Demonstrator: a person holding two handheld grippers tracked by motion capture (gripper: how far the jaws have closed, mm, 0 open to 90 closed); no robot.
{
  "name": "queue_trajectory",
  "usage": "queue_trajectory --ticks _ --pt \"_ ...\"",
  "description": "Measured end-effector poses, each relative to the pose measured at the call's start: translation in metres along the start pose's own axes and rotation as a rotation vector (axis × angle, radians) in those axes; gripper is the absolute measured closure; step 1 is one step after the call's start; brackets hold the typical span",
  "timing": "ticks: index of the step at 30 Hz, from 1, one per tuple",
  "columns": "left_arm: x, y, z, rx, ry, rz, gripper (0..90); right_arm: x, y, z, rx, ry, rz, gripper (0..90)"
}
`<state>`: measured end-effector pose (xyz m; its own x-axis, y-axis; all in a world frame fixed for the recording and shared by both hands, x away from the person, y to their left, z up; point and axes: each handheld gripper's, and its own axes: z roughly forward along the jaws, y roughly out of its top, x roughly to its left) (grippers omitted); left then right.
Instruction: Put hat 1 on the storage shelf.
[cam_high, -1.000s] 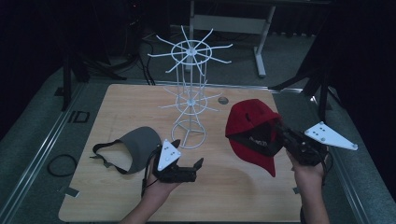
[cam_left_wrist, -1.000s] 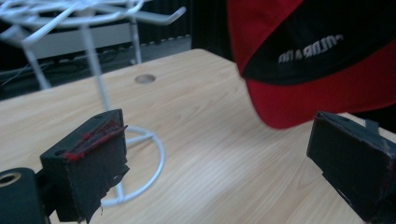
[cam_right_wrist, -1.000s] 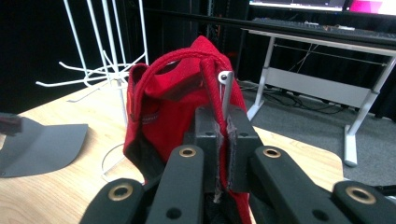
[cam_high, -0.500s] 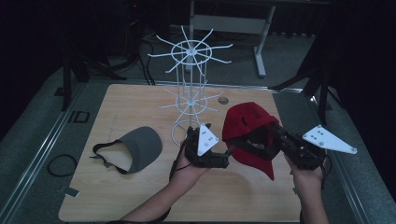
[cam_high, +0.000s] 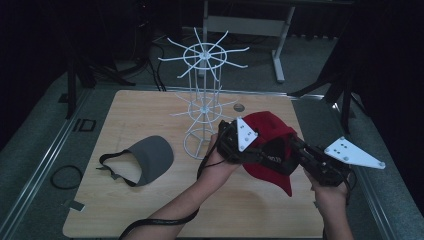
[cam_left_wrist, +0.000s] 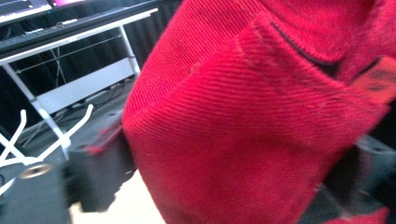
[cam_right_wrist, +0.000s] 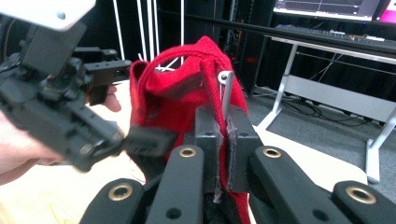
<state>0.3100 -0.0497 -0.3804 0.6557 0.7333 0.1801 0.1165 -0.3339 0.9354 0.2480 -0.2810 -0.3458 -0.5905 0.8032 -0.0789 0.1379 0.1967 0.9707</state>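
A red corduroy cap hangs above the right half of the table. My right gripper is shut on the cap's back band; in the right gripper view its pads pinch the red band beside a metal buckle. My left gripper has come in from the left and stands open, with the cap's side between its jaws. Those jaws have just been closing; I cannot see the pads pressing on the cloth. In the right gripper view, the left gripper reaches around the cap's left edge.
A grey visor lies on the wooden table at the left. A white wire rack with spokes stands at the back middle, close behind the left hand. A small round disc lies beside it. A white desk frame stands beyond the table.
My left gripper has travelled right and up, from beside the grey visor to the red cap. The right gripper and the cap have stayed almost still.
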Motion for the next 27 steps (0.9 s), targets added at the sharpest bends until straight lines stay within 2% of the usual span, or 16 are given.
queue_trajectory --ticks 1,4,6,10,13,17,19,25,27 --pt "0.001 0.002 0.001 0.002 0.002 -0.010 16.1 0.000 0.000 0.000 0.002 -0.001 -0.001 85.7" --pt "0.001 0.005 0.001 0.001 0.023 -0.020 32.6 0.000 -0.001 0.000 0.005 0.002 0.007 85.7" --pt "0.002 0.007 0.001 -0.001 0.020 -0.028 52.5 0.001 -0.002 0.000 0.009 -0.002 0.003 85.7" --pt "0.001 0.013 0.003 0.004 0.040 -0.045 84.9 0.002 -0.005 0.004 0.022 -0.005 0.008 85.7" --pt "0.001 0.018 0.004 0.010 0.027 -0.058 87.7 0.003 -0.007 0.005 0.021 -0.010 0.016 85.6" --pt "0.002 0.027 0.000 -0.008 0.008 -0.078 88.2 0.002 -0.008 0.003 0.010 -0.033 0.025 85.3" --pt "0.001 0.031 -0.002 -0.022 -0.002 -0.073 88.3 0.002 -0.009 0.003 0.008 -0.033 0.031 85.1" --pt "-0.006 0.044 -0.006 -0.051 0.002 -0.039 88.5 0.000 -0.014 0.000 0.003 -0.042 0.049 82.8" --pt "-0.006 0.047 -0.006 -0.059 0.001 -0.040 88.5 -0.001 -0.015 -0.001 0.005 -0.037 0.051 79.3"
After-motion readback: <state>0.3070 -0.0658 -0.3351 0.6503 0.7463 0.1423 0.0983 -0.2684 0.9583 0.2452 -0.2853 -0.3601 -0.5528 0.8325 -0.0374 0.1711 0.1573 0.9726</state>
